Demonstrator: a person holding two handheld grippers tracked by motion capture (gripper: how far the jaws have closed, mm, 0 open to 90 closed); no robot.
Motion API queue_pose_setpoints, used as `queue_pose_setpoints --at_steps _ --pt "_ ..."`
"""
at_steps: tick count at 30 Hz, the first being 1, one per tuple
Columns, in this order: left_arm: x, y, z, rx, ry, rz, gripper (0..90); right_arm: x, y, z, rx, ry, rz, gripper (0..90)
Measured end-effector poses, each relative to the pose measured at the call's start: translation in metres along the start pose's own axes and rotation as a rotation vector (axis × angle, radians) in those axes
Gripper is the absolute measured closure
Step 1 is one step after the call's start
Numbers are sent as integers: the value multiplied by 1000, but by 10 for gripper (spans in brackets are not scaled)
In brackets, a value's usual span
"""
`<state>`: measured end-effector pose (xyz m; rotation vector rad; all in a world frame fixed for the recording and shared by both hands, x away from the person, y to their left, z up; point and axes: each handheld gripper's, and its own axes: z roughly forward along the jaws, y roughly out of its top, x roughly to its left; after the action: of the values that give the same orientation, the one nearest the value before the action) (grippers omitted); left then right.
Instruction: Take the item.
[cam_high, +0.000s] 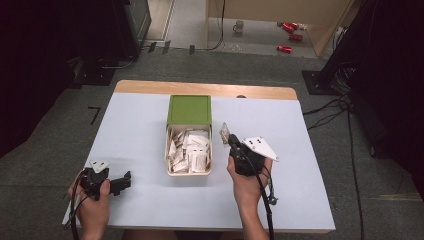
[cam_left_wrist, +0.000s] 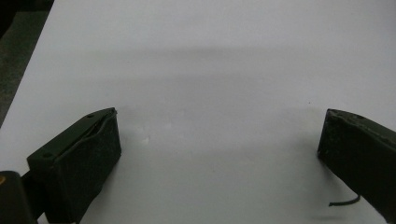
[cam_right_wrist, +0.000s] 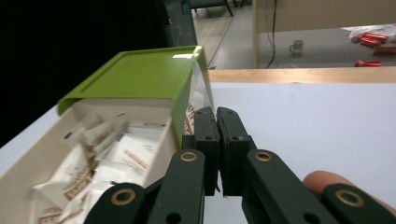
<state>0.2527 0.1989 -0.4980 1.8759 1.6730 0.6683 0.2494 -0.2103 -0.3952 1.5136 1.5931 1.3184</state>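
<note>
A cream box (cam_high: 168, 150) with a green sliding lid (cam_high: 189, 109) pushed halfway back stands mid-table and is full of several white sachets (cam_high: 192, 152). Just right of the box, my right gripper (cam_high: 231, 139) is shut on one sachet (cam_high: 224, 131), which sticks up above the jaw tips. In the right gripper view the sachet (cam_right_wrist: 198, 91) rises from the closed jaws of that gripper (cam_right_wrist: 217, 112), beside the lid (cam_right_wrist: 135, 74) and the box wall (cam_right_wrist: 28, 168). My left gripper (cam_high: 127, 178) rests at the table's near left, open, with bare white tabletop between its pads (cam_left_wrist: 219, 135).
The white tabletop (cam_high: 280, 190) has a wooden strip (cam_high: 200, 88) along its far edge. On the floor beyond it lie a mug (cam_high: 239, 26) and red cans (cam_high: 287, 30). Cables (cam_high: 330, 112) run off the table's right side.
</note>
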Motion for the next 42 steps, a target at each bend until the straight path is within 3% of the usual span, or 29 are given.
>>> queue_pose_setpoints --at_steps 17,42 --pt "0 0 0 -1 0 -1 0 -39 -26 11 45 -113 35 887" --pt "0 0 0 -1 0 -1 0 -80 -63 26 127 -217 74 883"
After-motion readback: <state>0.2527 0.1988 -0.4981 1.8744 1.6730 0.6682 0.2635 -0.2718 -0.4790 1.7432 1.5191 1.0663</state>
